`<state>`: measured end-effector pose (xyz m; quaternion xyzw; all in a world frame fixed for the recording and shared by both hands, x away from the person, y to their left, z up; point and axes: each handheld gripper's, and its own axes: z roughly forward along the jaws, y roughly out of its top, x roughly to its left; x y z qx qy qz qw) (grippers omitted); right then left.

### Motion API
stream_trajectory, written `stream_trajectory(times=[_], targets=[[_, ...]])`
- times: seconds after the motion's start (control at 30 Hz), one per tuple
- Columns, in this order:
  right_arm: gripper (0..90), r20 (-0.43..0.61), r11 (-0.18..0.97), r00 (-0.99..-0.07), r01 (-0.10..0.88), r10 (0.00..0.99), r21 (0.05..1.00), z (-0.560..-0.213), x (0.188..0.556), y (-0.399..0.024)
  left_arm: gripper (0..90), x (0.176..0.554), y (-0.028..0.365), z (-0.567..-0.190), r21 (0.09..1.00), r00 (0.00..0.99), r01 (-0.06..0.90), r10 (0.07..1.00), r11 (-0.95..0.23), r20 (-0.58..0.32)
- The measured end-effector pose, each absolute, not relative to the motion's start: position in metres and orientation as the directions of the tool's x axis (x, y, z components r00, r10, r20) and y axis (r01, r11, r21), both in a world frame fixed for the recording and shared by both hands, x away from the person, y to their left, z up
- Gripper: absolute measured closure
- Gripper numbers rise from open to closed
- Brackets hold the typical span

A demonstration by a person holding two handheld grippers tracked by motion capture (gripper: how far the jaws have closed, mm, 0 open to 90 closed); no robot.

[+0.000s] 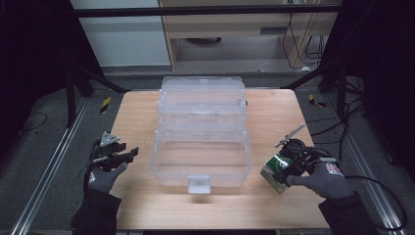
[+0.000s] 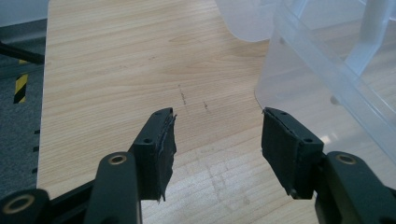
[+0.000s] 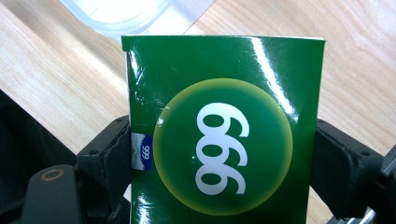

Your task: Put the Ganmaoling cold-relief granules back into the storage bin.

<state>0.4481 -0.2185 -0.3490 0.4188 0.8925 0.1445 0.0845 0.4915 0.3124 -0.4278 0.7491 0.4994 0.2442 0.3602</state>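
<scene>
Your right hand-held gripper (image 1: 280,172) clamps a glossy green cardboard box (image 3: 224,135) at lower right, while your left hand-held gripper (image 2: 217,149) gapes empty beside the clear plastic bin (image 1: 200,132) on the wooden bench (image 1: 134,112).

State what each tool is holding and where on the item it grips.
The right tool is clamped on a green box printed "999", its jaws pressing the box's two opposite side edges. The left tool is open over the table, holding nothing.

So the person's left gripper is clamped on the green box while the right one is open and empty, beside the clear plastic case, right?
Not quite: the sides are swapped. The right gripper is clamped on the green box, as the right gripper view shows. The left gripper is open and empty, beside the clear plastic case, as the left gripper view shows.
</scene>
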Motion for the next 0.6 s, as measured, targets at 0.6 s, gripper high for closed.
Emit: stream_trajectory(times=[0.6], targets=[[17.6, -0.057, 0.637, -0.665, 0.683, 0.745, 0.358, -0.315, 0.462, -0.212, 43.6, 0.491, 0.313, -0.428, 0.784, 0.381, 0.573, 0.925, -0.24, 0.005]])
